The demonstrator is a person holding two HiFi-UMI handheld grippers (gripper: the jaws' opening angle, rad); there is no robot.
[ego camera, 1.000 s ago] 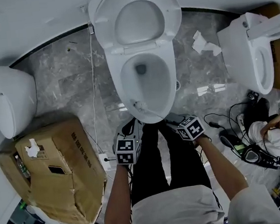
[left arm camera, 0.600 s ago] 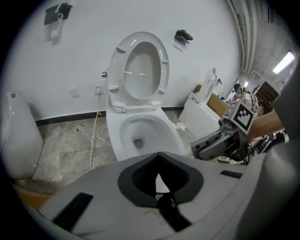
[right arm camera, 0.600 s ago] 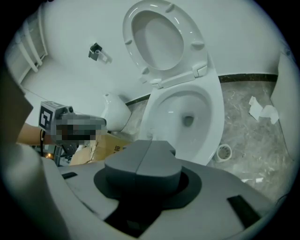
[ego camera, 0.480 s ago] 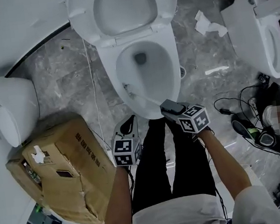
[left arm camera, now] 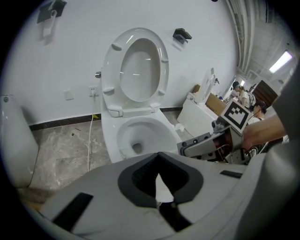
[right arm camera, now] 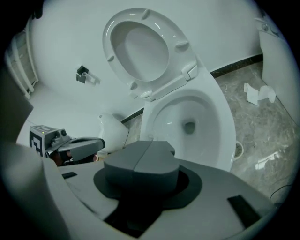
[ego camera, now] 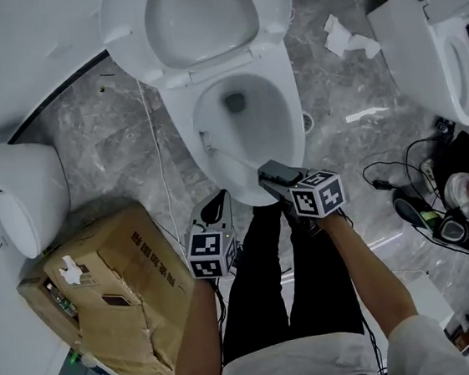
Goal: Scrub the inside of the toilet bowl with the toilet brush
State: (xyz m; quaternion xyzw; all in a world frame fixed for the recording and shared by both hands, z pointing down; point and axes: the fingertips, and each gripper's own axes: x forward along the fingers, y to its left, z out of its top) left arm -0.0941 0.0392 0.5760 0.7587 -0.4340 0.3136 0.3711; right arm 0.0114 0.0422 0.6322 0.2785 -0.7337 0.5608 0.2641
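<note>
**Brush in bowl: slip risk**

Brush: centre frame, head against left inner wall of bowl. Right gripper pinches its thin handle. Left gripper, lower centre, slightly spread and empty. Likely hazard: the handle twists or slips once scrubbing pressure is applied.

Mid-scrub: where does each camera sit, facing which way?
Head view: on the head, steeply down at the toilet bowl; forearms, legs, left gripper, right gripper with toilet brush show.
Left gripper view: rides the left gripper, faces the bowl; its jaws apart, right gripper alongside.
Right gripper view: rides the right gripper, faces the bowl; its pads closed, left gripper alongside.
Shared: all see the bowl.
</note>
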